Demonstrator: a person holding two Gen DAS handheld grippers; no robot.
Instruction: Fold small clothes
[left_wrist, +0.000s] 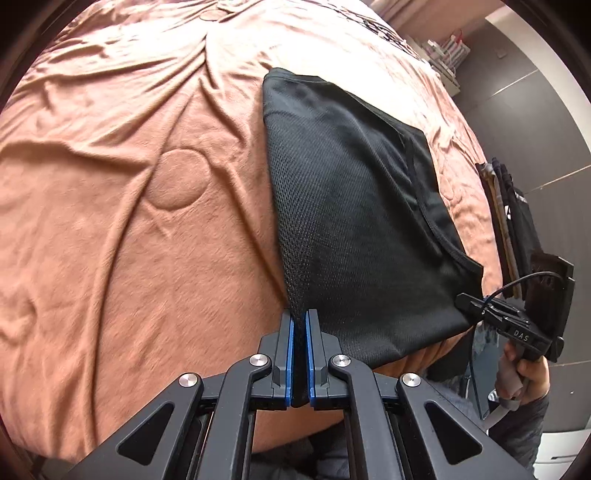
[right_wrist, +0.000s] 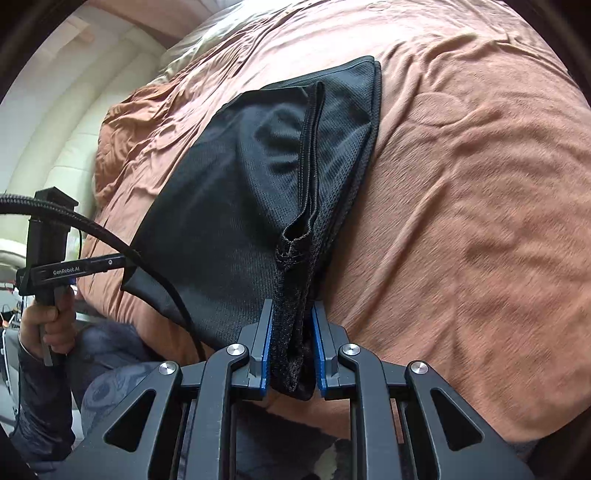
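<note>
Black mesh, looks like a sports garment (left_wrist: 354, 206) (shorts or a jersey, can't say for sure), already doubled over and lying on a rumpled salmon-pink blanket (left_wrist: 129, 184) that covers the bed. Both grippers have hold of its near edge, one corner each. The left gripper (left_wrist: 300, 321) is clenched tight on a thin pinch of mesh at the near-left corner, blue pads nearly meeting. The right gripper (right_wrist: 291, 317) is clamped on the other near corner, where a thick bunch of layers with a stitched hem sits between its pads, so its jaws stand a bit wider.

What matters for the next move: the garment runs straight away from both sets of jaws, long axis pointing toward the far side of the bed, with the far edge resting flat on the blanket. Neither hand is clearly nearer; they share the near edge. So my guess is the near edge gets carried forward over the far one to halve it.

Room-wise, plenty of bare blanket lies beyond and to the left. To the right the bed edge is close, with floor past it. The near edge sits about at the bed's near side, by the person's lap. One snag risk: the left gripper's cable (right_wrist: 122, 251) crosses the cloth's near corner.
</note>
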